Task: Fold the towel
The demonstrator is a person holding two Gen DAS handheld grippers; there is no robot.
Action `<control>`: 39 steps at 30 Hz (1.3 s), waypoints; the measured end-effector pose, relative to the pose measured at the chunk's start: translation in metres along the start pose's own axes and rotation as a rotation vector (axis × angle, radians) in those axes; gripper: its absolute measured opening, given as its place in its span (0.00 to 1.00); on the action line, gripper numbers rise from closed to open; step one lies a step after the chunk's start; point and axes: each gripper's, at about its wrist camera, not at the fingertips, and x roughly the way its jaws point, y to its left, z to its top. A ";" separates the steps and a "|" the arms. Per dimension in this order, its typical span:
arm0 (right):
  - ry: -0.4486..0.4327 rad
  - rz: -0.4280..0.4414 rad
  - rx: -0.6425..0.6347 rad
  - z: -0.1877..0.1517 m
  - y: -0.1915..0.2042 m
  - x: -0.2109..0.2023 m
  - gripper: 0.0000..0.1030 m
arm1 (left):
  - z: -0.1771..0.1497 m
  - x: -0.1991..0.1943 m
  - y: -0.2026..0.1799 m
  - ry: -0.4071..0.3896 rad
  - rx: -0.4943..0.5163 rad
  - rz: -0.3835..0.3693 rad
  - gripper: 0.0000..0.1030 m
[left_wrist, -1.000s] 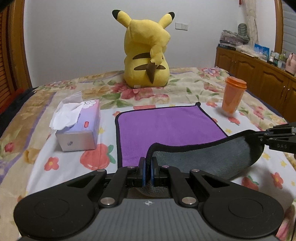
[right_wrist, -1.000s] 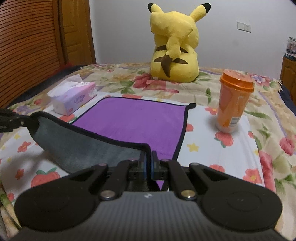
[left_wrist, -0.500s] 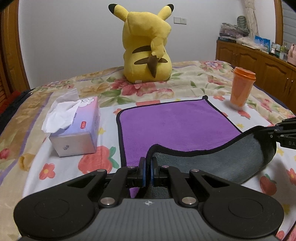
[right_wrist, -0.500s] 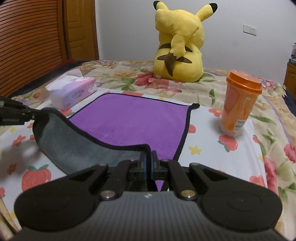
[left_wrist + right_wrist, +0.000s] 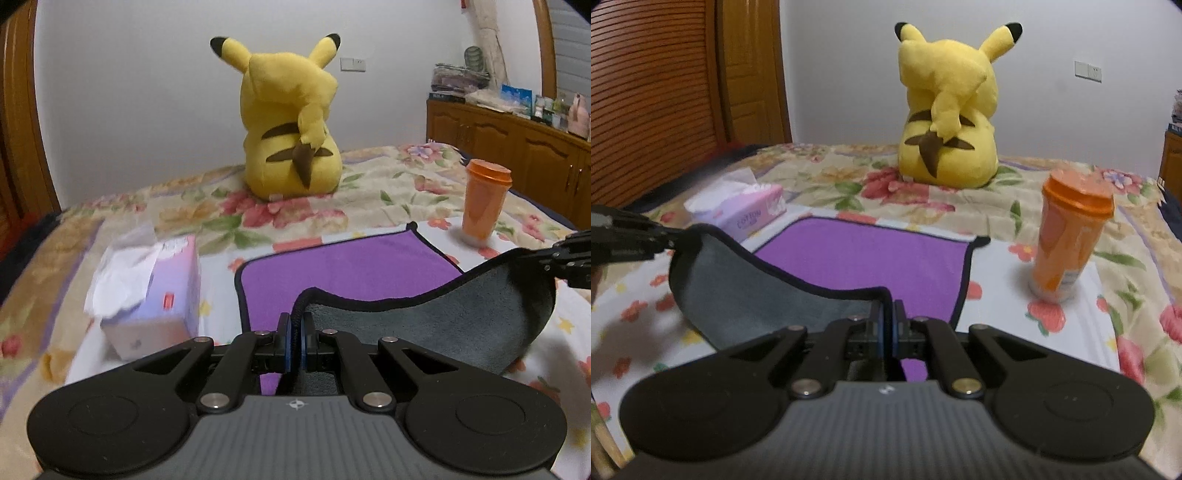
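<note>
Towel (image 5: 354,266) between tissue box (image 5: 155,295) (left), cup (image 5: 484,201)

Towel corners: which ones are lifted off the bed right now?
The two near corners of the towel, grey underside showing: one pinched in the left tool, one in the right tool. The far corners lie flat.

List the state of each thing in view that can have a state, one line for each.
towel: far half flat, near edge lifted, grey underside showing
left hand-held gripper: shut on towel
right hand-held gripper: shut on towel
orange cup: upright, lid on
tissue box: open, tissue sticking out
plush toy: sitting upright
</note>
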 end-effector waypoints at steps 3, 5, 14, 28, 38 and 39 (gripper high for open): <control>-0.015 0.004 -0.018 0.007 0.001 0.002 0.05 | 0.007 0.004 0.002 -0.016 -0.006 -0.011 0.08; -0.011 0.011 -0.031 0.011 0.001 0.005 0.04 | 0.012 0.006 0.004 -0.026 -0.007 -0.015 0.08; -0.040 -0.009 -0.068 0.034 -0.006 0.020 0.04 | 0.033 0.020 0.014 -0.061 -0.030 0.002 0.08; -0.077 -0.071 -0.122 0.068 -0.017 0.058 0.04 | 0.071 0.049 0.030 -0.103 -0.065 0.021 0.08; -0.088 -0.135 -0.120 0.075 -0.030 0.087 0.04 | 0.083 0.088 0.040 -0.116 -0.095 0.063 0.08; -0.087 -0.138 -0.107 0.075 -0.033 0.093 0.04 | 0.083 0.093 0.042 -0.112 -0.106 0.060 0.08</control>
